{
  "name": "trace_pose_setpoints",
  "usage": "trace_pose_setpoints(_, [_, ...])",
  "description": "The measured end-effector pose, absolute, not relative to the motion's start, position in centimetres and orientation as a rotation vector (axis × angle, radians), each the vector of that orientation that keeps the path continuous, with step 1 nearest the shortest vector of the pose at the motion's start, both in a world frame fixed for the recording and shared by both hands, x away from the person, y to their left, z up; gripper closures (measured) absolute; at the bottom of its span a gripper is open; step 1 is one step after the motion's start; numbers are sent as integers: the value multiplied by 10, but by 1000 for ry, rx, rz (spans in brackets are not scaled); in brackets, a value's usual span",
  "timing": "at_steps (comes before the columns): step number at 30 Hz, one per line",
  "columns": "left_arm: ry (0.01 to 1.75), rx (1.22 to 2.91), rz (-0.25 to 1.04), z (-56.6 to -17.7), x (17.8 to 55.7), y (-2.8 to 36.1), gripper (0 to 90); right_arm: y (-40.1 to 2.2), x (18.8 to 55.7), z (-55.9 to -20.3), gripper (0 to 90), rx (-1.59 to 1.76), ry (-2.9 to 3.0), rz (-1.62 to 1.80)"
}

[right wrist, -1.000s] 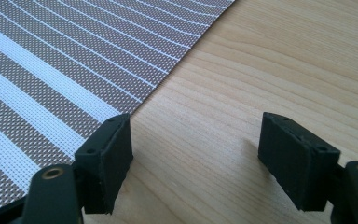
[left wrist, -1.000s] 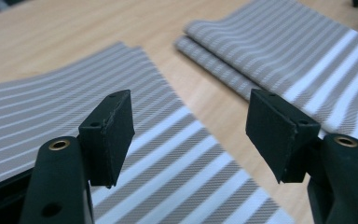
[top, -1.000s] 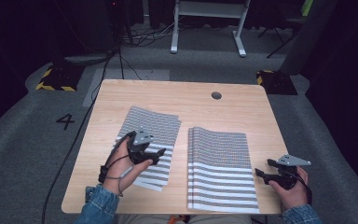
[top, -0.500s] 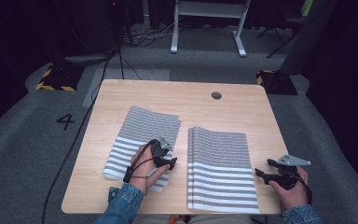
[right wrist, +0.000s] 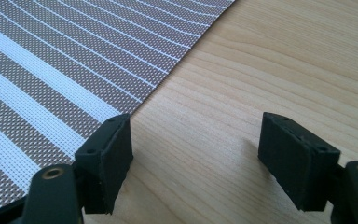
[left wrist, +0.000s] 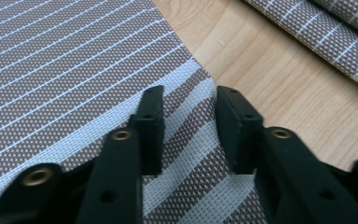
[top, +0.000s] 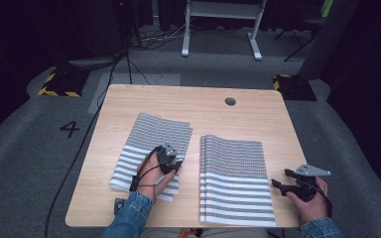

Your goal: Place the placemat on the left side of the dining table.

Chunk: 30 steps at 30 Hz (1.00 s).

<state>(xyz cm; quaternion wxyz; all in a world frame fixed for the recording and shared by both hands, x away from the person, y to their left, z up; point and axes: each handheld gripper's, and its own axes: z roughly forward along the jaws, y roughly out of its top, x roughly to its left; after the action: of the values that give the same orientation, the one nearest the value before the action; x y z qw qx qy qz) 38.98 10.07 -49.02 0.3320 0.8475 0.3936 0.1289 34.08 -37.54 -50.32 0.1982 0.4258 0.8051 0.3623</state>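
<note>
Left hand-held gripper [top: 171, 162] slid rightward, jaws over left placemat [top: 149, 148] edge.

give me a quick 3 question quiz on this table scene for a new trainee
1. True or false: the left gripper hangs over bare wood, clear of any mat.
2. Multiple choice: the right gripper sits A) on top of the right stack of striped placemats, B) beside that stack's right edge, over the wooden table, C) at the round hole near the far edge.
3. Short answer: are the jaws of each gripper open or shut?

Key
1. False: it is over the near right part of the left striped placemat.
2. B
3. Both open, with nothing between them.
</note>
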Motion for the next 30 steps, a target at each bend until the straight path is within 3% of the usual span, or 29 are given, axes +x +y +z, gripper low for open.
trace_pose_setpoints(5, [965,2236,253,-485,383,107,817,-375,341,-503,261,1191,2253,1013])
trace_pose_setpoints(9, [922,2233,81,-484,373,117,785,-375,341,-503,261,1191,2253,1013])
trace_pose_setpoints(15, [921,2221,21,-487,369,128,715,-376,341,-503,261,1189,2254,1011])
trace_pose_setpoints(19, [925,2217,34,-486,369,129,726,-375,341,-503,261,1191,2253,1013])
trace_pose_setpoints(23, [905,2254,104,-480,367,126,837,-376,341,-503,261,1189,2254,1012])
trace_pose_setpoints(30, [842,2238,239,-458,354,127,869,-376,341,-503,261,1189,2254,1012])
